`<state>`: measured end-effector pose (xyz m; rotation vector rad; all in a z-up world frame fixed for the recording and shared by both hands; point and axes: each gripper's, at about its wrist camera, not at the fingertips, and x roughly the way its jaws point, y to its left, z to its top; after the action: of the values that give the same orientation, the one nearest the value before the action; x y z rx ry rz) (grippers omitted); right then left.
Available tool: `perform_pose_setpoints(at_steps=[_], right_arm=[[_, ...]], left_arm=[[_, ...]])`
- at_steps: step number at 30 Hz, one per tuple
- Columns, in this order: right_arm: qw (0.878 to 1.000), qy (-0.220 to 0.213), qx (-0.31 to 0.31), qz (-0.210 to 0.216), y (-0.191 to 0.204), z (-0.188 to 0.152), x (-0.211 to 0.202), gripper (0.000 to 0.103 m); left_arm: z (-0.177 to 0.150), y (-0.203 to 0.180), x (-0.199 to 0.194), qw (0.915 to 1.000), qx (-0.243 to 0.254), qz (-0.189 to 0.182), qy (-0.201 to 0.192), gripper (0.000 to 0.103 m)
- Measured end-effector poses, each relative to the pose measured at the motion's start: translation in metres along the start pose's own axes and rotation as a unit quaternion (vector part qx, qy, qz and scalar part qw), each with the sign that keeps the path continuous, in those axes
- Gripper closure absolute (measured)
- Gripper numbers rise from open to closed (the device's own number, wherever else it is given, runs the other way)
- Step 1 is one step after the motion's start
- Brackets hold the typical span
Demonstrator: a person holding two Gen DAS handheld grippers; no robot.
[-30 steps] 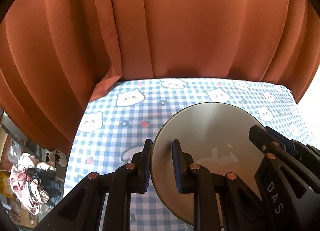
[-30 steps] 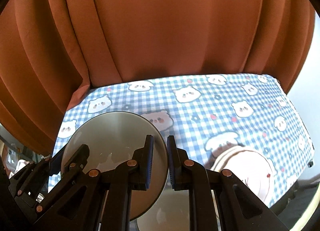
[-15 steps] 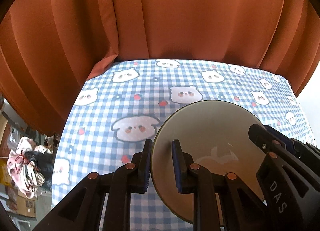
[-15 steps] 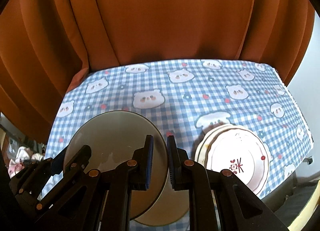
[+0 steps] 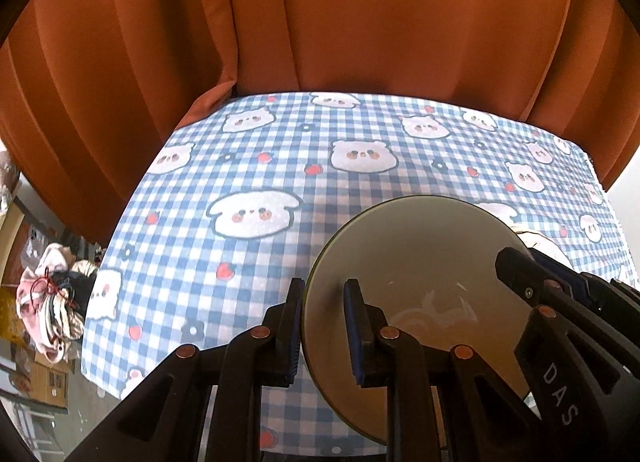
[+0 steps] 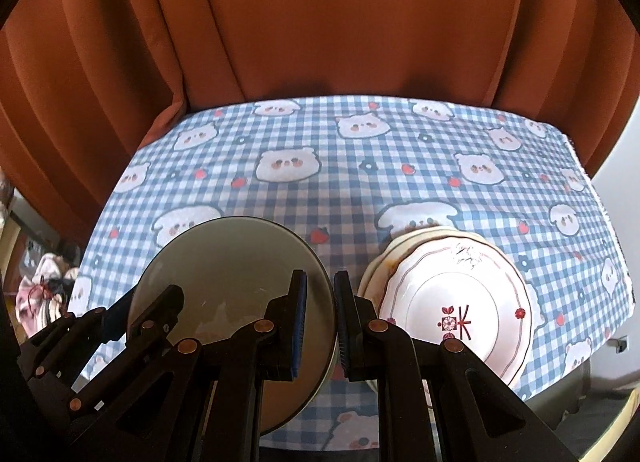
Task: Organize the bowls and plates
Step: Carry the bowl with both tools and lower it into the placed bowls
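Note:
A grey-green bowl is held between both grippers above the near part of the table. My left gripper is shut on the bowl's left rim. My right gripper is shut on the bowl's right rim. In the left wrist view the right gripper's black fingers show at the bowl's right edge. A stack of white plates with a red motif lies on the table to the right of the bowl.
The table wears a blue-and-white checked cloth with bear faces. Orange curtains hang behind it. The table's left edge drops to a floor with a pile of clothes and boxes.
Both grippers with the bowl have pulled back and risen. More of the tablecloth shows now, and the plate stack has come fully into the right wrist view.

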<state>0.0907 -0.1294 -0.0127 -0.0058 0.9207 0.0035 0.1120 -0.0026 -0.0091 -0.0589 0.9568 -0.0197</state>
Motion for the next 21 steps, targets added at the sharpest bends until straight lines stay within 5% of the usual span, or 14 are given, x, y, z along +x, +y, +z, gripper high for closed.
perform_pose_setpoints(at_steps=[21], right_arm=[[0.997, 0.039, -0.056, 0.046, -0.001, -0.012, 0.035, 0.086]], left_arm=[[-0.018, 0.0, 0.025, 0.9973, -0.042, 0.046, 0.039, 0.086]])
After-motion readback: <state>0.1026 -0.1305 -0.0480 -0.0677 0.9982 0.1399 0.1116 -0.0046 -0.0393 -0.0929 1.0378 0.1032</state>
